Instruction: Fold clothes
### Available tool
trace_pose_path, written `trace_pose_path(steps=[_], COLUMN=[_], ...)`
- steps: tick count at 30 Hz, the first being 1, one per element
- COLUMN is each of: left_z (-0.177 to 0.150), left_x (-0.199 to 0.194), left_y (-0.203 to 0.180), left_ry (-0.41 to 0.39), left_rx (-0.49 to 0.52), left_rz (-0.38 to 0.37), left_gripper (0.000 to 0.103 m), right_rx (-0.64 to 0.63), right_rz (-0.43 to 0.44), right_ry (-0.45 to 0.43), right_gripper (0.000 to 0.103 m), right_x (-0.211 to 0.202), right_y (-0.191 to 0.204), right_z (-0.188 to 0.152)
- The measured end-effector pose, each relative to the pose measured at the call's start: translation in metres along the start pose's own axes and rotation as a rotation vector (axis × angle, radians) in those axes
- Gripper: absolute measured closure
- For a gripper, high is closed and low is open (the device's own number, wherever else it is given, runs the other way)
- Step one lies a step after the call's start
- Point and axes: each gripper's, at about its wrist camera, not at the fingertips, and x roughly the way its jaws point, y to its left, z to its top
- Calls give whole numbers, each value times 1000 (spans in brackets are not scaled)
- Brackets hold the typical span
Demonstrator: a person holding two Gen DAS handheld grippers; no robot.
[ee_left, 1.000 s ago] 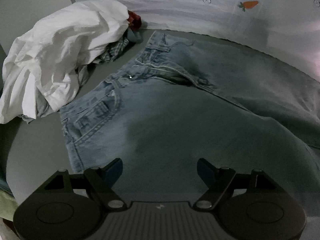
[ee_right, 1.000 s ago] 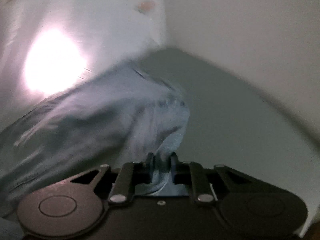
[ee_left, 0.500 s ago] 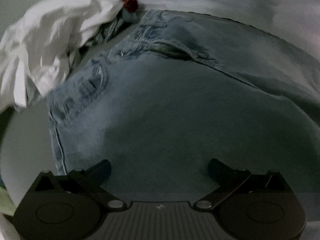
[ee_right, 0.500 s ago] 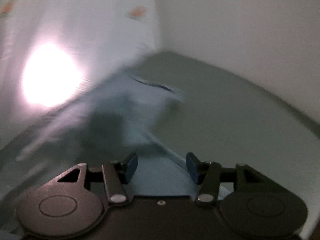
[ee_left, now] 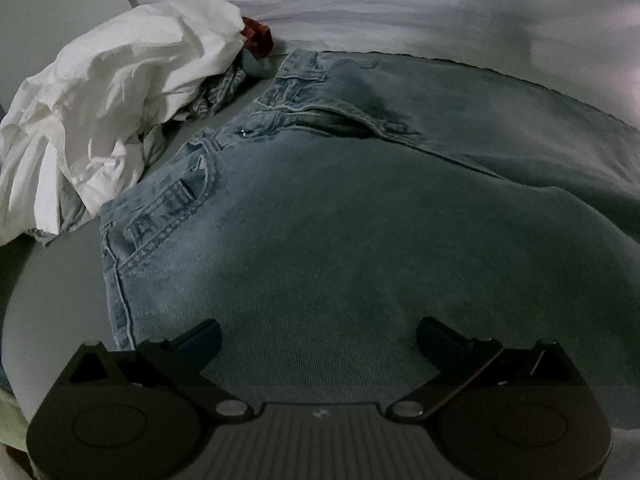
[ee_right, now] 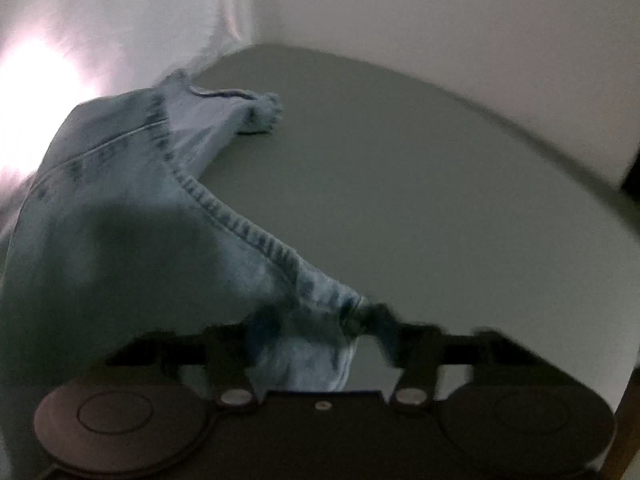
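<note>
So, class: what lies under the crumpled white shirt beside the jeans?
Poking out beneath the white shirt are a checked garment, something red and pale grey-green cloth. How much more it covers is hidden.

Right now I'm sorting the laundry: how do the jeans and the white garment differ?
The jeans are pale blue denim, spread nearly flat; the white garment is thin white cloth, crumpled in a heap. The jeans lie alone below the open left gripper; the white garment tops other clothes. Both rest on the grey surface.
</note>
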Motion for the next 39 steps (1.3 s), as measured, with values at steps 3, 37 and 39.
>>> trace_pose_path(steps=[3,37,39], left_z=[0,67,86], left_x=[1,-21,-9], left_y=[1,95,99], left_ry=[7,-135,-139], left_rx=[-16,14,34], left_rz=[1,-139,-167], left_gripper=[0,2,8], right_rx=[-7,-114,-117], right_rz=[4,-155,-110], right_ry=[-45,-83,-95], right_gripper=[81,48,43], right_x=[-14,-74,-71], right_y=[-14,10,35], right_z=[-2,4,10])
